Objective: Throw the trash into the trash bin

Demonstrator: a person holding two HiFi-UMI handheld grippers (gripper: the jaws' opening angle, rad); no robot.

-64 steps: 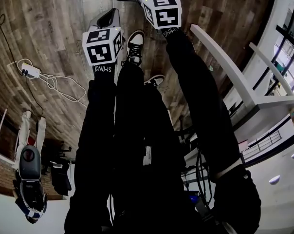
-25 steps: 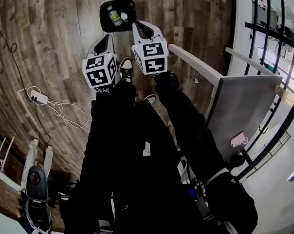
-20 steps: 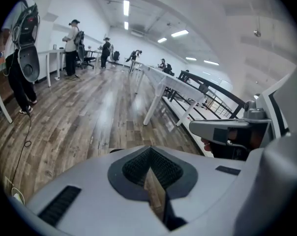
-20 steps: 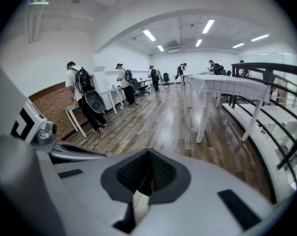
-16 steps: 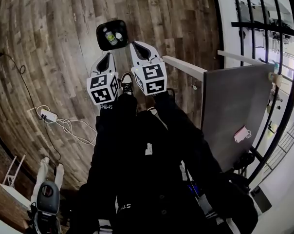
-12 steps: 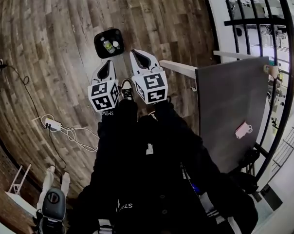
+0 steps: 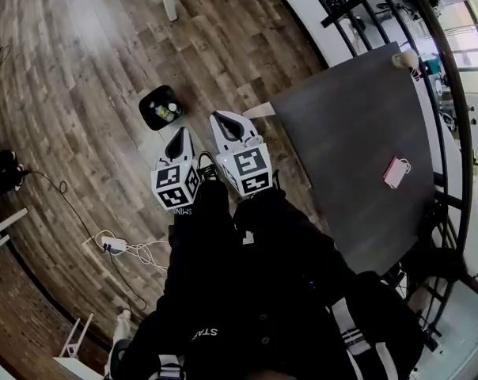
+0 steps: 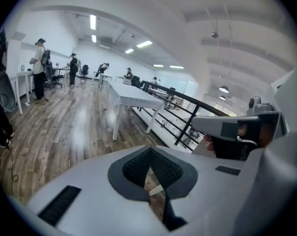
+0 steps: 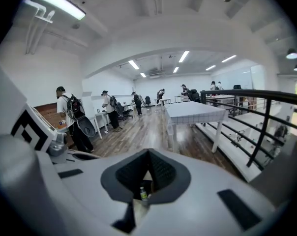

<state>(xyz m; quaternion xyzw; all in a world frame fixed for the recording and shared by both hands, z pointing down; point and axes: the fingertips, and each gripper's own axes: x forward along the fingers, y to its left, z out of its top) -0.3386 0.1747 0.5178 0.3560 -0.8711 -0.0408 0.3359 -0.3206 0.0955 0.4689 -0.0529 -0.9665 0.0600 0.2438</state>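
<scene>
Left gripper: pressed together at the tips, pinching nothing. Right gripper: likewise closed tip to tip and empty, just beside the left. Both pointing forward and down, ahead of the person's black sleeves.

Just ahead of the tips, on the floor: black trash bin, upright, with a bottle bearing a green-and-yellow label inside, next to a small white piece. Seen again, small and low, through the gap below the right gripper's closed tips.

Underneath: wood-plank floor, brown, streaked with glare. Close on the right: dark grey table, with one white table leg reaching toward the right gripper. A small pink item lying near the table's railing-side edge. Beyond that, a black railing. Left and behind, on the planks: white power adapter with a tangled cable.

Farther out, in the gripper views: long open room, arched white ceiling, strip lights, a white table, and several people at desks along the wall.
</scene>
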